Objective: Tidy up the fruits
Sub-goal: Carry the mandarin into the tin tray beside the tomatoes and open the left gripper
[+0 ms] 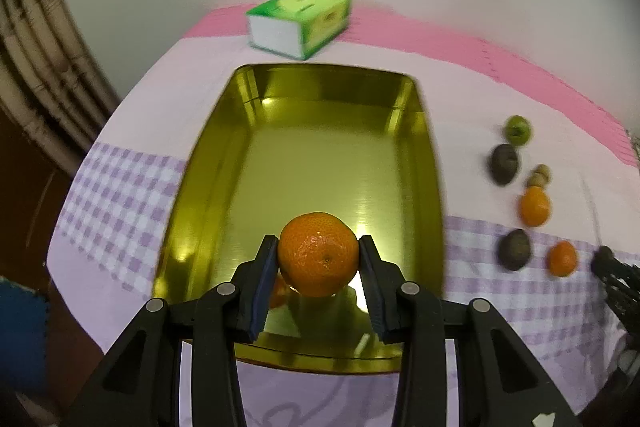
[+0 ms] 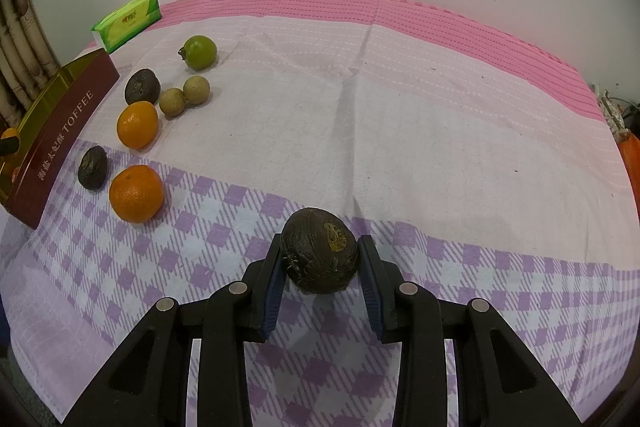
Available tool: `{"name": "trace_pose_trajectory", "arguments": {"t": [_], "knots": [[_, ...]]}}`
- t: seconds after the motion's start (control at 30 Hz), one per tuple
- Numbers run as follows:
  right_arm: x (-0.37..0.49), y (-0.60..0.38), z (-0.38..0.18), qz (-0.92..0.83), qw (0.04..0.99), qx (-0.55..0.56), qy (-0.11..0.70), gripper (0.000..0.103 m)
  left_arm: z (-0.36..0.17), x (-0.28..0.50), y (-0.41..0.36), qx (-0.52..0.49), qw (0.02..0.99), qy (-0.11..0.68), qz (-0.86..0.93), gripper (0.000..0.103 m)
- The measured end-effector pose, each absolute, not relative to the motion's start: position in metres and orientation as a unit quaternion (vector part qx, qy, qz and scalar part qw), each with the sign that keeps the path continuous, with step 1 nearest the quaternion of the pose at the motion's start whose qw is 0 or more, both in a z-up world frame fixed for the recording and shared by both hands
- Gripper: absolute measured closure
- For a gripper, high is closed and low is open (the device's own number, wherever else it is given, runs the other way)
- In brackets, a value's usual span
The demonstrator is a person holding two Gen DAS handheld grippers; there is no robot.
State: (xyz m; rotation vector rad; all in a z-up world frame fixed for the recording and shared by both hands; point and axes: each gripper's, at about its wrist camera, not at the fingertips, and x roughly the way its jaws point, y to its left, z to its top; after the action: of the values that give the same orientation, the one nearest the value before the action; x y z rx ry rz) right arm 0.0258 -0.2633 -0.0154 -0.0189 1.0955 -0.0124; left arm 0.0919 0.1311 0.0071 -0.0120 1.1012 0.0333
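My left gripper is shut on an orange mandarin and holds it over the near end of a gold tin tray. My right gripper is shut on a dark brown passion fruit just above the checked cloth. On the cloth left of it lie two mandarins, two dark passion fruits, two small tan longans and a green fruit. The tray's maroon side reads TOFFEE.
A green tissue pack lies behind the tray near the wall, and also shows in the right wrist view. The pink and purple checked tablecloth covers the table. The table edge drops off at the left.
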Motion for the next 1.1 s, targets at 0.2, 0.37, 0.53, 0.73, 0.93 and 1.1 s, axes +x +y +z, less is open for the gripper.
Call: {"name": "trace_pose_trajectory", "arguments": {"t": [0.2, 0.37, 0.53, 0.73, 0.93, 1.1], "knots": [[0.025, -0.263, -0.016, -0.006, 0.854, -0.009, 0.520, 0.067, -0.007, 0.097, 0.152, -0.009, 0.842, 0.538, 0.034, 0.067], [0.026, -0.262, -0.016, -0.007, 0.854, -0.009, 0.520, 0.067, -0.012, 0.098, 0.153, -0.004, 0.842, 0.538, 0.031, 0.067], [0.025, -0.262, -0.016, -0.007, 0.854, -0.008, 0.521, 0.066, -0.018, 0.096, 0.148, 0.015, 0.843, 0.536, 0.031, 0.067], [0.026, -0.262, -0.016, -0.007, 0.853, -0.008, 0.521, 0.066, -0.021, 0.096, 0.149, 0.020, 0.844, 0.535, 0.038, 0.067], [0.026, -0.262, -0.017, -0.008, 0.854, -0.008, 0.521, 0.066, -0.022, 0.095, 0.151, 0.017, 0.843, 0.536, 0.036, 0.067], [0.027, -0.262, -0.017, -0.008, 0.853, -0.009, 0.521, 0.066, -0.022, 0.095, 0.150, 0.018, 0.843, 0.536, 0.036, 0.064]]}}
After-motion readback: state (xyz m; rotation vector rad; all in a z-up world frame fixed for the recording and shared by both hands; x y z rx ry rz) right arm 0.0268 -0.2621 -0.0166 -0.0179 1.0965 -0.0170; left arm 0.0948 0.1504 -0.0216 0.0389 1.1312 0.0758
